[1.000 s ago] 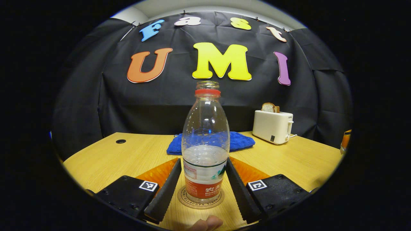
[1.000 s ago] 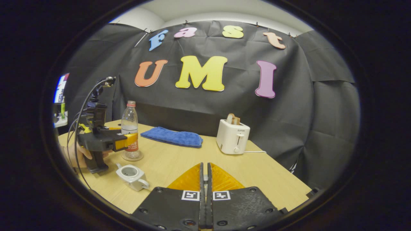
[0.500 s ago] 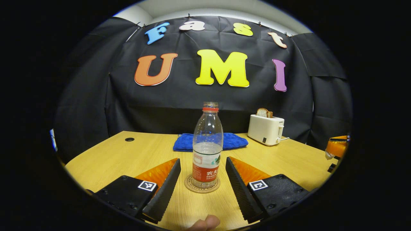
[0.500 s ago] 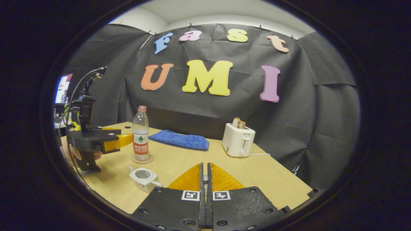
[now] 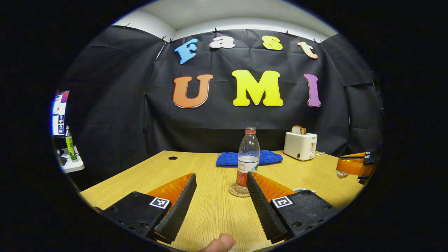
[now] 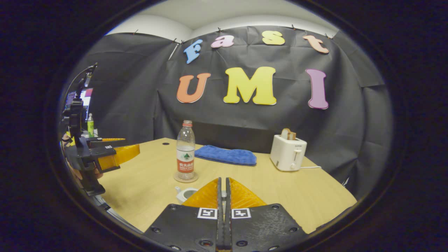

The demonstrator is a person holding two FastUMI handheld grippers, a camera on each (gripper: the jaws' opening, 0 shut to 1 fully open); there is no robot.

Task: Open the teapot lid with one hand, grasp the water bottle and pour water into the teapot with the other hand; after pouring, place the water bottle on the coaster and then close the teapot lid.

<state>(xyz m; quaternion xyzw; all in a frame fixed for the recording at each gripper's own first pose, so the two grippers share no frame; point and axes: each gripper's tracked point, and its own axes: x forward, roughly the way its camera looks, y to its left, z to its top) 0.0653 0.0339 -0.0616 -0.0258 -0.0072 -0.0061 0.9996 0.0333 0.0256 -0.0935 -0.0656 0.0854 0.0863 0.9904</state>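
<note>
Clear plastic water bottle (image 5: 248, 159) now standing alone on the coaster (image 5: 239, 190), let go; left gripper (image 5: 220, 203) pulled well back, fingers wide apart and empty. Right gripper (image 6: 223, 206) pressed closed, contents impossible to tell. Teapot (image 6: 185, 193) open on the surface (image 6: 147, 189), lid not yet back

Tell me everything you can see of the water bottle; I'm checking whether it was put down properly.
The water bottle is clear plastic with a red ring at its neck, no cap, and a label, red in its lower part, around its lower body. Water fills roughly its lower half. It stands upright on a round coaster on the wooden table, in front of a blue cloth. The left hand-held gripper is open and short of it, not touching.
</note>
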